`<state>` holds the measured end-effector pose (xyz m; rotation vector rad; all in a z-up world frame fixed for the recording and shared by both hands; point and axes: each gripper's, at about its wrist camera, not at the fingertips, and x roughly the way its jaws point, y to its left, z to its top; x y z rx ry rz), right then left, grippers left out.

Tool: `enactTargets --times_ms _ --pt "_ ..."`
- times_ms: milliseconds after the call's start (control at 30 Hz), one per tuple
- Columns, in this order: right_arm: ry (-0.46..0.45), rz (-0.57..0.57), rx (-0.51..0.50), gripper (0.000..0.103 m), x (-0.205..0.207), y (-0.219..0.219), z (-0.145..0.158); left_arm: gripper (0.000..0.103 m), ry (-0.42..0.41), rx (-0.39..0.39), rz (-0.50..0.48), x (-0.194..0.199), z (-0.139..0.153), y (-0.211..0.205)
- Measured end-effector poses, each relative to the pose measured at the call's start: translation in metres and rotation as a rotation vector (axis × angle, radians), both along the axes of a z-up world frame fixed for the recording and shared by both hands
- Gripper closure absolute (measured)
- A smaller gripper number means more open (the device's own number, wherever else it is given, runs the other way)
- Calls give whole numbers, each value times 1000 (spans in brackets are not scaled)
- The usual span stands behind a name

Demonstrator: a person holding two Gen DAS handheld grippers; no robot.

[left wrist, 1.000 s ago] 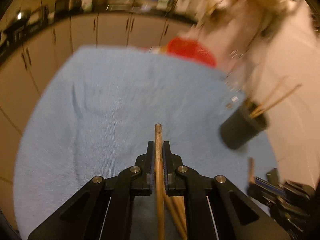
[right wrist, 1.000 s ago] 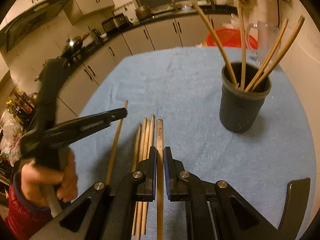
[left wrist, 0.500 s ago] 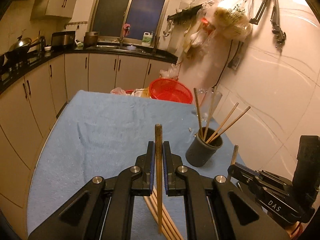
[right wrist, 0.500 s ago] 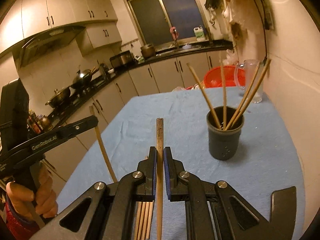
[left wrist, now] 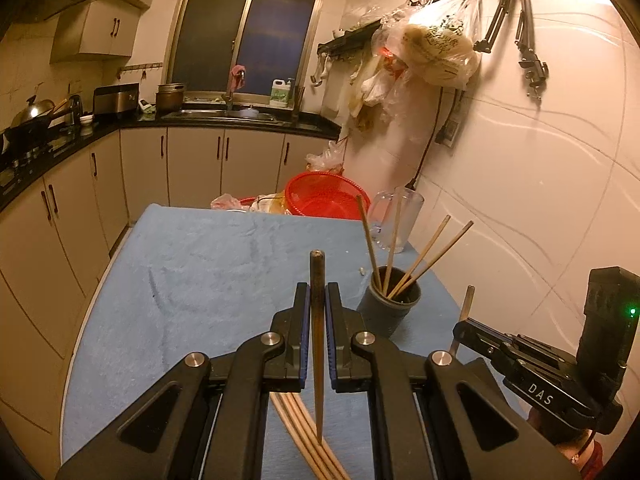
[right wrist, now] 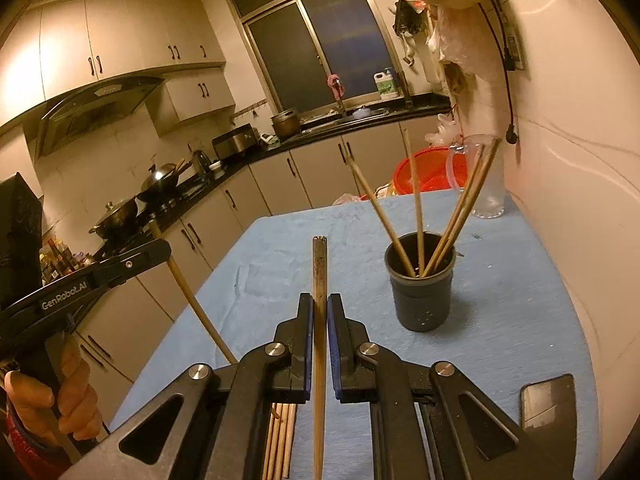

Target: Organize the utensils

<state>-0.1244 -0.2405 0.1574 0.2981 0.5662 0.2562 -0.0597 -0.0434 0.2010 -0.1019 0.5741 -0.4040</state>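
loose chopsticks (left wrist: 304,436) partly hidden under tongs, cut off below

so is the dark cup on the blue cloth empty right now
No, the dark cup on the blue cloth holds four chopsticks standing in it.

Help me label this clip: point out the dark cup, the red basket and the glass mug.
dark cup (right wrist: 420,300), right wrist view, front wall.
red basket (left wrist: 324,200), left wrist view, inner mesh.
glass mug (left wrist: 404,216), left wrist view, side wall.
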Motion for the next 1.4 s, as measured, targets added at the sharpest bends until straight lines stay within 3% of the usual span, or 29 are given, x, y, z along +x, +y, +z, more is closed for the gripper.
enactTargets --times_ms 633,1167,1400 --pt "-98 -96 16 95 9 -47 45 96 -42 -24 -83 14 43 -41" --pt "-203 -190 7 95 58 -81 102 96 -124 -79 -112 70 104 -85" --pt "-212 -226 -10 95 92 -92 102 96 -127 -96 -119 102 101 -109"
